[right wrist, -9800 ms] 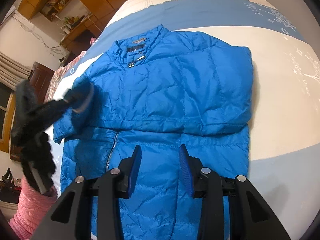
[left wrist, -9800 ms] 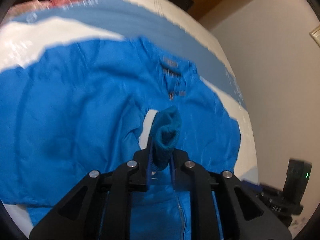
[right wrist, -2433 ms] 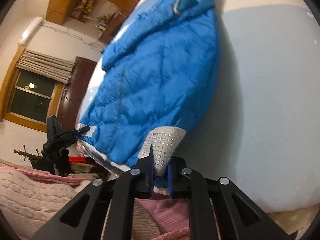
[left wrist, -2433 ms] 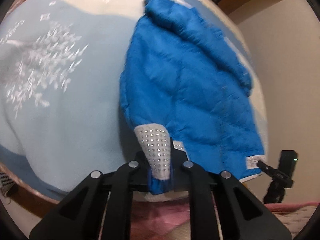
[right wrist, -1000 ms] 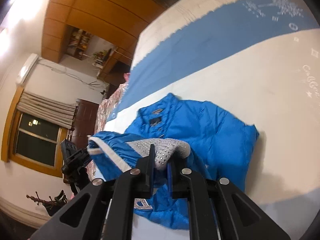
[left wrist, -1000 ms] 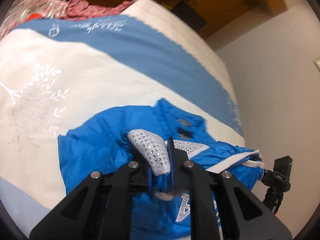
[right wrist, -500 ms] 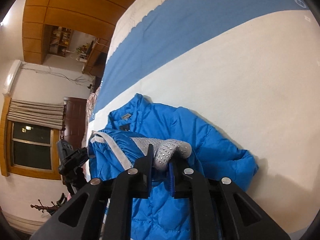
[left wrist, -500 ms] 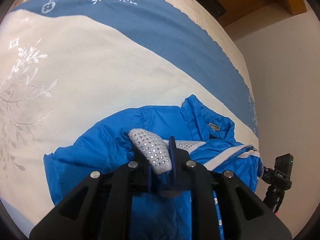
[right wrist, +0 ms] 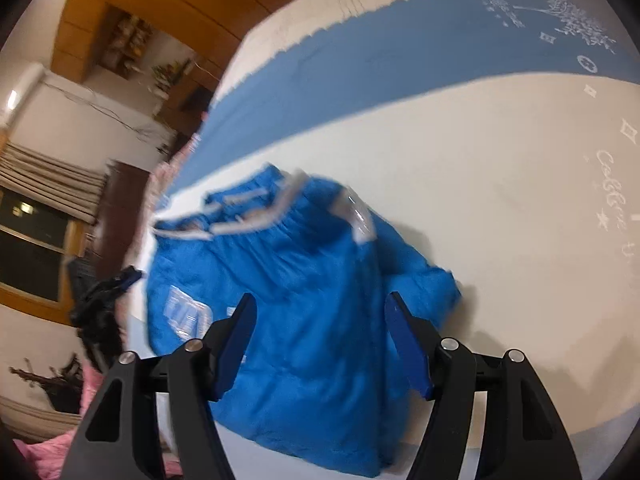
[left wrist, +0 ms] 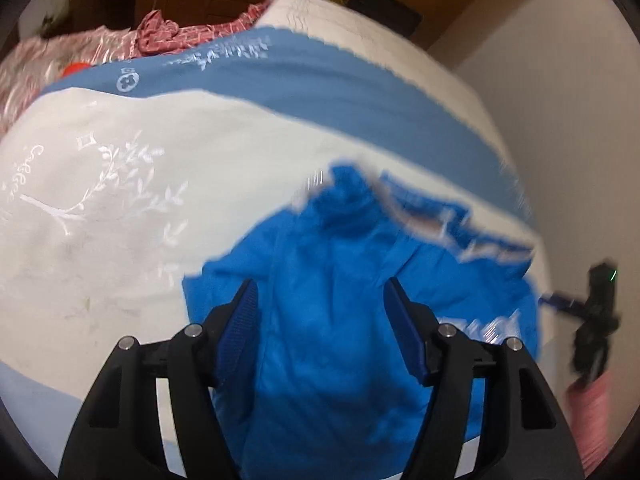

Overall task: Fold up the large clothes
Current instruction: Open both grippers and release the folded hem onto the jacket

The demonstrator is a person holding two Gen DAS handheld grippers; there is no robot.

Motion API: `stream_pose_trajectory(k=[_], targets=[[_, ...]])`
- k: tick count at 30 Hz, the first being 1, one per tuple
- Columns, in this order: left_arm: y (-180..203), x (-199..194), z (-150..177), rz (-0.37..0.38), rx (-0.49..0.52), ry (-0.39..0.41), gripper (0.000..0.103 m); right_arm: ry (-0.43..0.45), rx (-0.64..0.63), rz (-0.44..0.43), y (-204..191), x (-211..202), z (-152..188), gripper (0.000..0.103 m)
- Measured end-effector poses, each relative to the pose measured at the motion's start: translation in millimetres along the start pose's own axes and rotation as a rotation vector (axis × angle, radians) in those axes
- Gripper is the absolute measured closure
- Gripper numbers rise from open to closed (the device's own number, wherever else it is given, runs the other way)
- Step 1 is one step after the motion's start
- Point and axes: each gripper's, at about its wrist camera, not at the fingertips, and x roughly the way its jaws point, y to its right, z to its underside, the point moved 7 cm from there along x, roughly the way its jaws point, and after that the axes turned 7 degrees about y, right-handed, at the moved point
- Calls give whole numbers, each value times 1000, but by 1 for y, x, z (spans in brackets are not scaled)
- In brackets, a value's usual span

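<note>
A bright blue padded jacket [left wrist: 340,300] lies folded over on the bed, its white-trimmed hem [right wrist: 280,204] turned up to the far edge of the fold. My left gripper [left wrist: 320,312] hovers over the near part of the jacket; its jaws are opening and nothing is pinched between them. Over the same garment in the right wrist view [right wrist: 304,280], my right gripper [right wrist: 320,320] is opening too, with only cloth lying below the blue pads [right wrist: 408,344]. The picture is blurred by motion.
The bed cover [left wrist: 120,200] is cream with a blue band [right wrist: 400,64] and white leaf embroidery. Red and pink bedding [left wrist: 160,36] is heaped at the far end. A wall [left wrist: 580,120] runs along one side; a window and dark door [right wrist: 120,208] stand beyond the other.
Both grippers have let go of the silver-studded hem corners and their jaws have spread wide. The hem has dropped onto the upper part of the jacket.
</note>
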Motion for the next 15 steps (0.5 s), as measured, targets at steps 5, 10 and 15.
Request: stream_pose_trajectory(k=[5,10,15], targets=[[7,20,23,-127,107,-18,55,-39,-47,76,-3,36,10,43],[14,9,19,-89,83,30,89,5,-133,97,-23,25,10,93],[33,-15,-10,-38,85,148,92,85,-136,65,-35,-5,-8,95]])
